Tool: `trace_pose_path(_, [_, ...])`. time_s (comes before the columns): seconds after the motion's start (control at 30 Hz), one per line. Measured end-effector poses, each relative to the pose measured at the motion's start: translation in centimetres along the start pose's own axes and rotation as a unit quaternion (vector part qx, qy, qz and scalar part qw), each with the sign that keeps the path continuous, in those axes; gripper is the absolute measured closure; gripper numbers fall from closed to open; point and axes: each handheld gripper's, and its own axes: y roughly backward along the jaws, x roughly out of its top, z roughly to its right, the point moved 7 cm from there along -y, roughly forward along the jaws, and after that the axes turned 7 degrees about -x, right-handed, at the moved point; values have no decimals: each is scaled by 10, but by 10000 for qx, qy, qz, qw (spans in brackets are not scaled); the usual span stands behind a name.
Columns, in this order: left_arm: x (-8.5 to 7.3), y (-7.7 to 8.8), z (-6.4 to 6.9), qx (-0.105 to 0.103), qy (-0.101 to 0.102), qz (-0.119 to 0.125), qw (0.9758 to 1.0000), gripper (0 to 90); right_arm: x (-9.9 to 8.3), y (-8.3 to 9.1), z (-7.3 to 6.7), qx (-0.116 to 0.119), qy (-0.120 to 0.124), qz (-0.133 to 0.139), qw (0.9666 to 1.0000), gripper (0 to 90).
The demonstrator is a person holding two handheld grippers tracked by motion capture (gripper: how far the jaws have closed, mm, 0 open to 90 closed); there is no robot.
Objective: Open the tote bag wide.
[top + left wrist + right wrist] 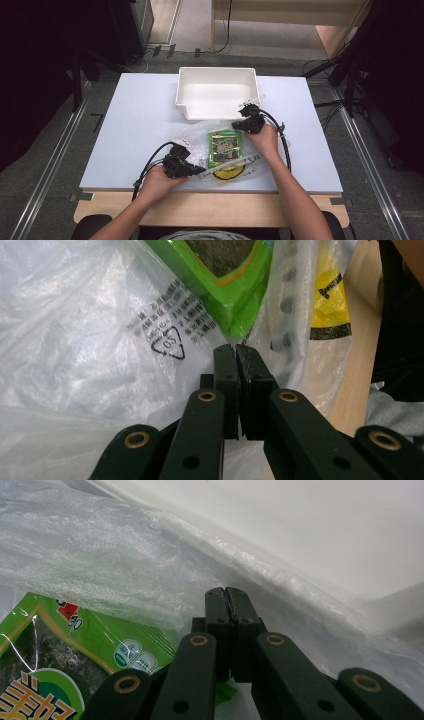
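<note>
both tools, left tool (186, 169) and right tool (243, 125), are clamped on the plastic bag (200, 137), the green packet (225, 146) already inside, the white bin (218, 93) unfilled.

One overhead camera, two close cameras riding the hands.

The high view looks forward and down over the table (135, 140); both gripper views sit right against the plastic bag (75, 340), sharing the green packet (75, 645).
</note>
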Motion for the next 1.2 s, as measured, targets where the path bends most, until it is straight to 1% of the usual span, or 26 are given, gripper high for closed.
trace_pose_path(0.1, [-4, 0, 2, 4, -50, -40, 10000, 895, 0, 0, 0, -19, 16, -4, 10000, 900])
trace_pose_path(0.27, [-13, 0, 8, -30, -71, -96, 9999, 894, 0, 0, 0, -15, 9, 6, 10000, 900])
trace_pose_path(0.33, [-17, 1, 10, -71, -34, -109, 9999, 893, 0, 0, 0, -19, 14, 8, 10000, 900])
trace_pose_path(0.53, [-25, 4, 15, -122, -48, -143, 9998, 891, 0, 0, -1, -34, 12, 1, 10000, 900])
trace_pose_path(0.7, [-31, 6, 17, -180, -128, -164, 9996, 891, 0, 0, 0, -29, 18, 20, 10000, 900])
trace_pose_path(0.87, [-36, 8, 19, -232, -79, -211, 9995, 887, 0, 0, -1, -72, 6, 35, 10000, 900])
trace_pose_path(0.97, [-34, 10, 18, -125, -122, -157, 9997, 875, 0, 0, -1, -87, -35, 36, 9999, 900])
trace_pose_path(1.07, [-28, 13, 15, -57, -141, 17, 9999, 849, 0, 1, -3, -22, -85, -2, 10000, 900])
trace_pose_path(1.13, [-27, 15, 14, -52, -122, 91, 9999, 830, 1, 3, -6, 5, -26, 34, 10000, 895])
trace_pose_path(1.17, [-26, 17, 14, -15, -104, 119, 9999, 818, 2, 4, -7, -3, -5, 54, 10000, 889])
trace_pose_path(1.2, [-25, 17, 14, -33, -87, 164, 9998, 807, 3, 6, -9, 27, 12, 78, 10000, 879])
